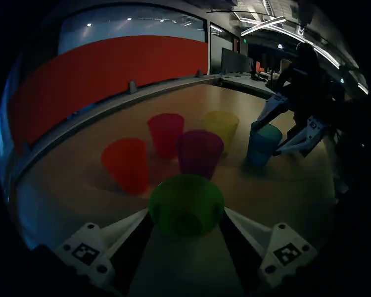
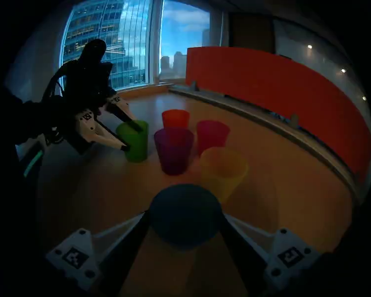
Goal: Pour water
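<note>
Wooden table [image 1: 284,198] carries all items; a red partition [image 1: 111,74] runs behind its far edge, toward 11 o'clock in the left gripper view. Left gripper [image 1: 186,214] is closed on the green cup [image 1: 186,205] at 6 o'clock, with both fingers against its sides. Right gripper [image 1: 267,137] likewise clamps the blue cup [image 1: 259,148], at 3 o'clock of the purple cup [image 1: 199,153]. Around the purple cup stand the orange cup [image 1: 126,163] at 9, the pink cup [image 1: 165,132] at 11 and the yellow cup [image 1: 222,124] at 1. All cups are upright. Their contents cannot be determined.
</note>
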